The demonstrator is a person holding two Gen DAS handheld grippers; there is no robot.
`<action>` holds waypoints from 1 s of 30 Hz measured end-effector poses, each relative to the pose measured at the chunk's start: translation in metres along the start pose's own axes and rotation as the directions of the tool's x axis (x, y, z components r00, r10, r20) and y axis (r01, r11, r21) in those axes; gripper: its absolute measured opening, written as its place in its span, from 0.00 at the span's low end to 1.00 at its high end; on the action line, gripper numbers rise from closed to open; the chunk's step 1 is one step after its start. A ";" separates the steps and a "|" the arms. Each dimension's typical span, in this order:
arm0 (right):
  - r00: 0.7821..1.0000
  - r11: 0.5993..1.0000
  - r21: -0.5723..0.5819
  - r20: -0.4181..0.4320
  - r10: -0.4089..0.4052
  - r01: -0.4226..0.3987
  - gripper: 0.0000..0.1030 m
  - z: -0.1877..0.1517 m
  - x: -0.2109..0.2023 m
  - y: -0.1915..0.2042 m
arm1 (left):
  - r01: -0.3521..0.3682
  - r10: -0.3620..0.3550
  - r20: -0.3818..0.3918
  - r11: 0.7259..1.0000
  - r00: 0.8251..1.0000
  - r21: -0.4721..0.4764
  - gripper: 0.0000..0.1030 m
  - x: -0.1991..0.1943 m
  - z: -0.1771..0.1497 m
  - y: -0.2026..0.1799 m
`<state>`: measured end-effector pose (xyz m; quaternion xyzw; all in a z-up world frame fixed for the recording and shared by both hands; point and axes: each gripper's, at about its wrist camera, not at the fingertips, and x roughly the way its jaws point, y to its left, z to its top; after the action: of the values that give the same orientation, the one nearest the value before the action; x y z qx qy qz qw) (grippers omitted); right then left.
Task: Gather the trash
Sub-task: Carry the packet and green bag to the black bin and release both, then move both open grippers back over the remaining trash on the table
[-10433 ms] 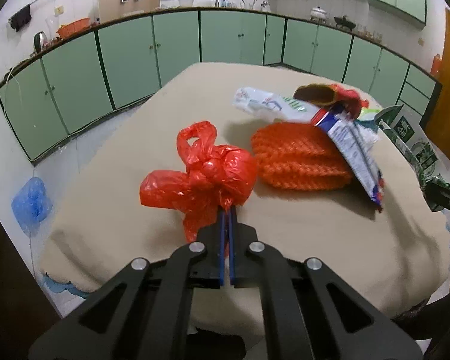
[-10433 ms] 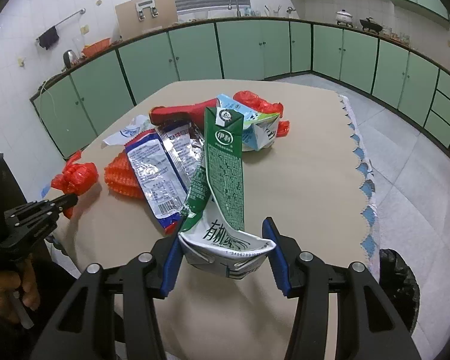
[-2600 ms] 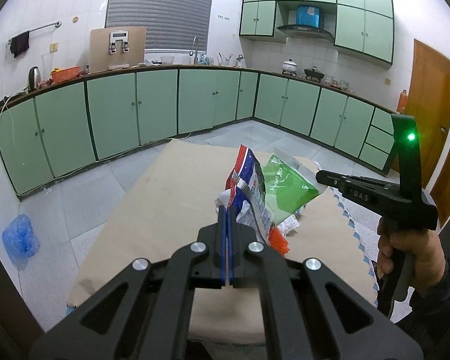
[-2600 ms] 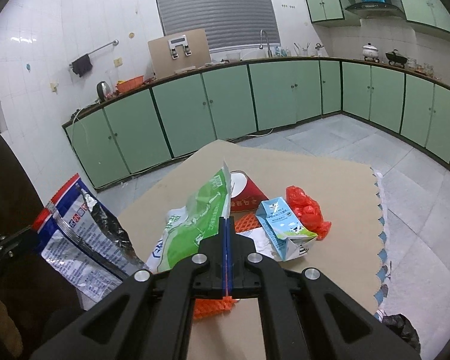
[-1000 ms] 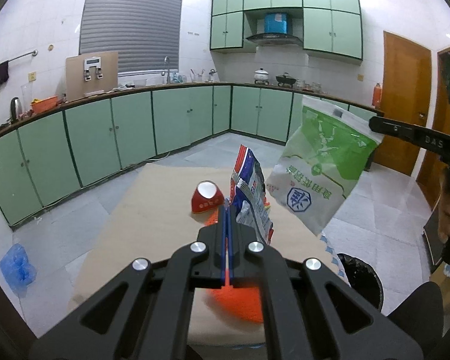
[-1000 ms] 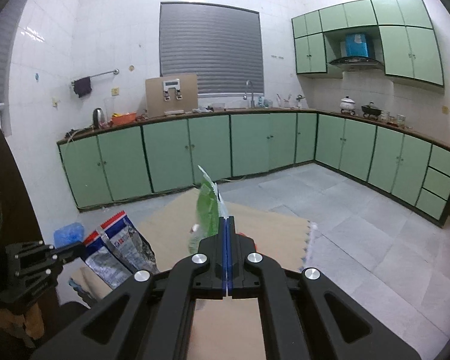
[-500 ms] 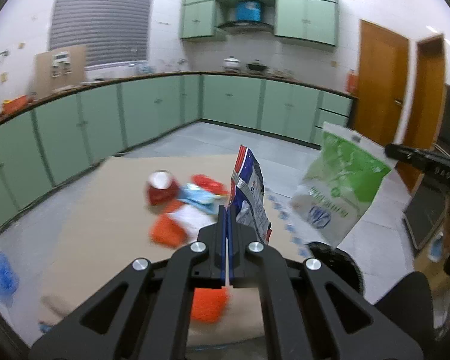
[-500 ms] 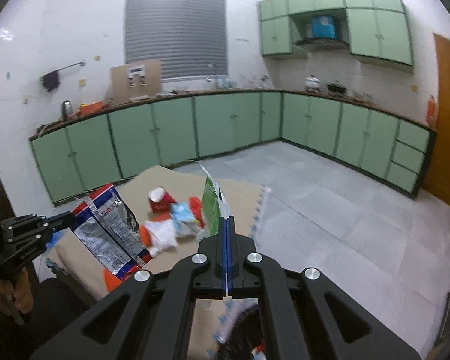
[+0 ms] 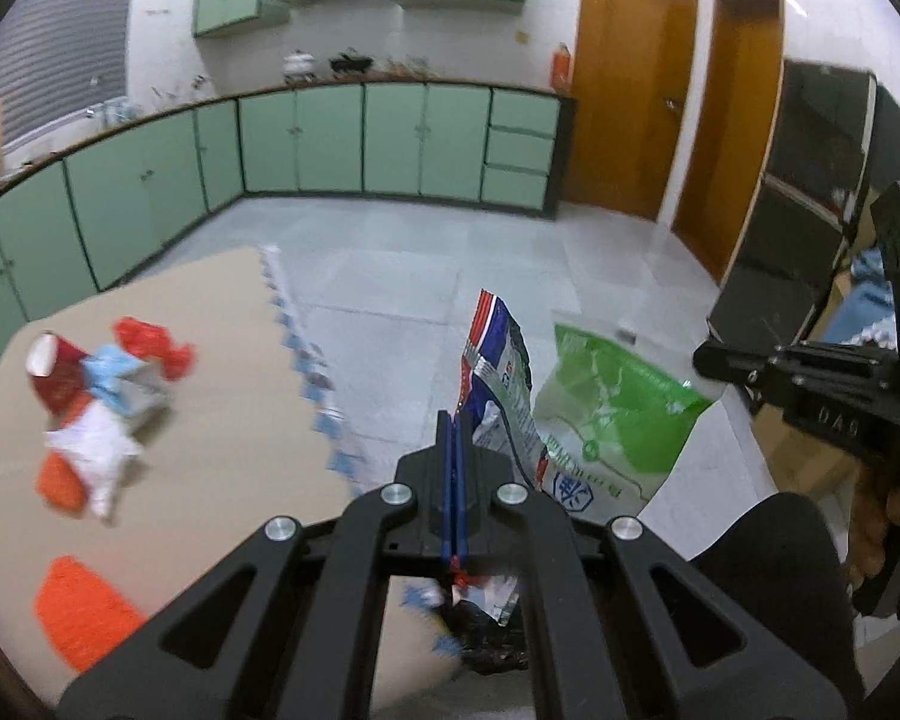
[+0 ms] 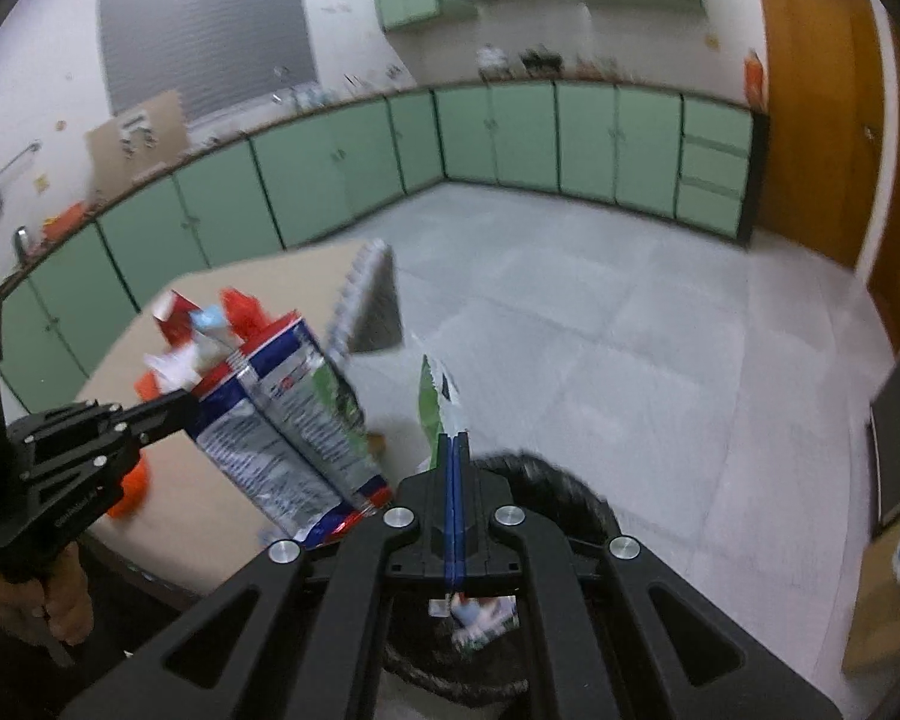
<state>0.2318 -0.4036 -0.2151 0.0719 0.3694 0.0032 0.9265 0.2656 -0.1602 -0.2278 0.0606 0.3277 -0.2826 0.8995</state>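
My left gripper (image 9: 453, 426) is shut on a red, white and blue snack bag (image 9: 498, 384), held up past the table's right edge; the bag also shows in the right wrist view (image 10: 288, 420). My right gripper (image 10: 453, 444) is shut on a green and white plastic bag (image 10: 435, 402), which also shows in the left wrist view (image 9: 612, 414). A black-lined trash bin (image 10: 546, 480) sits on the floor right under the right gripper, with trash inside. More trash (image 9: 96, 396) lies on the beige table (image 9: 222, 408).
An orange mesh piece (image 9: 84, 606) lies near the table's front edge. Green cabinets (image 9: 360, 144) line the walls, and wooden doors (image 9: 630, 96) stand at the right. A dark cabinet (image 9: 810, 228) stands right of the bin. Grey tiled floor (image 10: 630, 360) lies beyond.
Both grippers have swung right, off the table, carrying their bags over toward the floor bin. The table's trash now lies to the left. Both stay shut.
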 end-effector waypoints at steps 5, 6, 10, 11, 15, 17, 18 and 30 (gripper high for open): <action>0.997 0.998 0.056 -0.080 -0.024 0.029 0.00 -0.024 0.041 -0.029 | 0.016 -0.013 -0.092 0.999 0.996 0.036 0.00 0.064 -0.014 -0.022; 0.994 0.997 0.072 -0.109 -0.021 0.029 0.00 -0.029 0.053 -0.036 | 0.019 -0.014 -0.113 0.999 0.993 0.043 0.00 0.075 -0.017 -0.025; 0.986 0.990 0.124 -0.163 -0.039 0.060 0.19 -0.045 0.076 -0.056 | -0.007 0.024 -0.200 0.996 0.979 0.086 0.28 0.120 -0.038 -0.032; 0.985 0.988 0.141 -0.166 -0.039 0.062 0.19 -0.048 0.078 -0.061 | -0.015 0.033 -0.200 0.996 0.979 0.092 0.37 0.123 -0.040 -0.034; 0.987 0.985 0.157 -0.158 -0.039 0.064 0.19 -0.054 0.072 -0.067 | -0.011 0.030 -0.213 0.996 0.977 0.089 0.37 0.126 -0.046 -0.033; 0.987 0.984 0.166 -0.154 -0.037 0.063 0.19 -0.055 0.069 -0.070 | -0.011 0.028 -0.205 0.997 0.978 0.083 0.37 0.121 -0.041 -0.030; 0.988 0.984 0.169 -0.148 -0.037 0.062 0.19 -0.054 0.067 -0.072 | -0.014 0.030 -0.198 0.997 0.980 0.082 0.37 0.117 -0.040 -0.031; 1.000 0.998 0.067 0.011 -0.013 0.012 0.41 -0.021 0.006 -0.020 | -0.194 0.194 -0.009 0.981 0.981 0.001 0.70 -0.010 -0.022 0.009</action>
<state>0.2208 -0.4203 -0.2373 0.1004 0.3647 -0.0153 0.9256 0.2523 -0.1416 -0.2394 0.0936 0.3241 -0.1935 0.9213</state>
